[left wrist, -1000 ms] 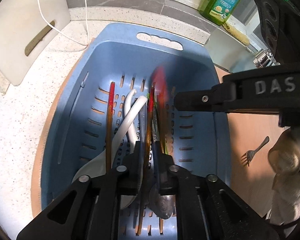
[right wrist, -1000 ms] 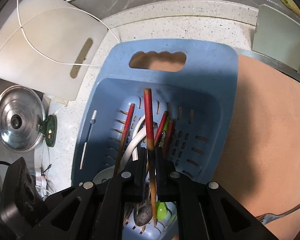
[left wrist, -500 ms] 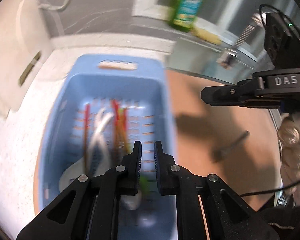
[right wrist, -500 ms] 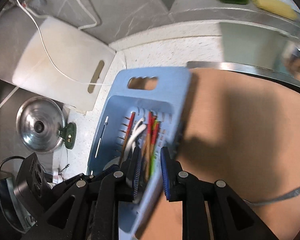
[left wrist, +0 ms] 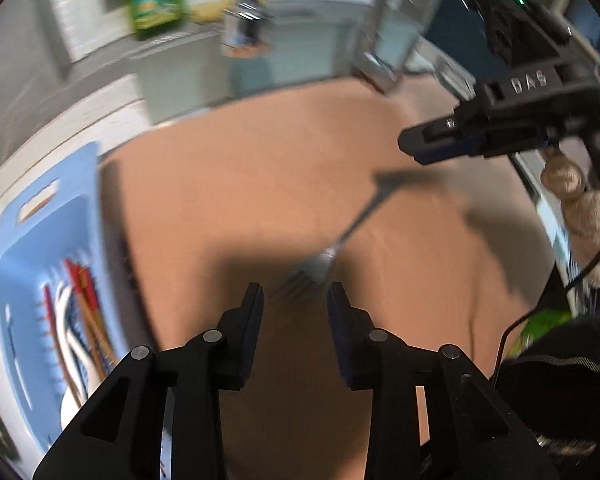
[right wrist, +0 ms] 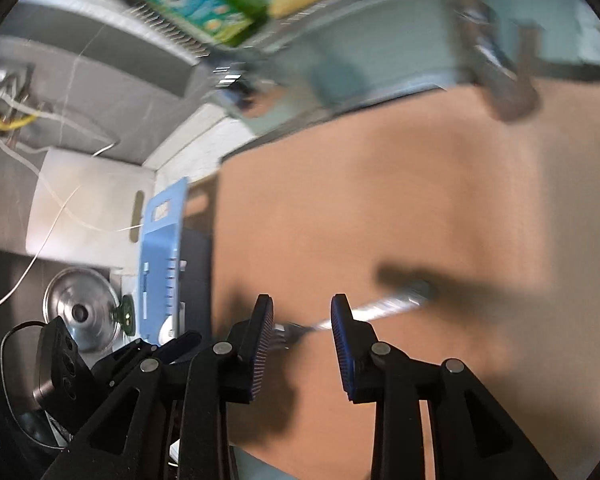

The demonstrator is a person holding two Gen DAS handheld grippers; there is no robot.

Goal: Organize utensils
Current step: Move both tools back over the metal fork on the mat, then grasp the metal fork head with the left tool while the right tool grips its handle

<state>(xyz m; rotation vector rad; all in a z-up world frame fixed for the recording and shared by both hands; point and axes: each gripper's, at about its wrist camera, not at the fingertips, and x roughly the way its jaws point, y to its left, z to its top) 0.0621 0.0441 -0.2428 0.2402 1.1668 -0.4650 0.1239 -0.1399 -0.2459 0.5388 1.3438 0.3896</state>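
Both frames are smeared by motion blur, so fine detail is hard to read. The left tongs [left wrist: 295, 294] have their jaws apart and opening, with nothing pressed between the pads; just ahead of their tips a metal fork [left wrist: 332, 254] lies flat on the orange-brown desk [left wrist: 240, 184], tines toward the tongs and handle running away up to the right. The tines sit in shadow and are hard to make out. The right tongs [right wrist: 302, 308] are also parted and opening. In their view the fork [right wrist: 364, 308] lies crosswise at the tips, its tines seen in the gap between the pads and its handle partly hidden behind the right-hand finger; whether either pad touches it cannot be told, but it is not clamped. Well off to the left of both tongs stands a blue basket [left wrist: 36, 236], cut off at the frame edge, holding red-tipped chopsticks [left wrist: 82, 300] and blurred white utensils [left wrist: 66, 328]. From the left view the right tongs [left wrist: 410, 146] appear upper right, a gloved hand [left wrist: 584, 204] behind them.
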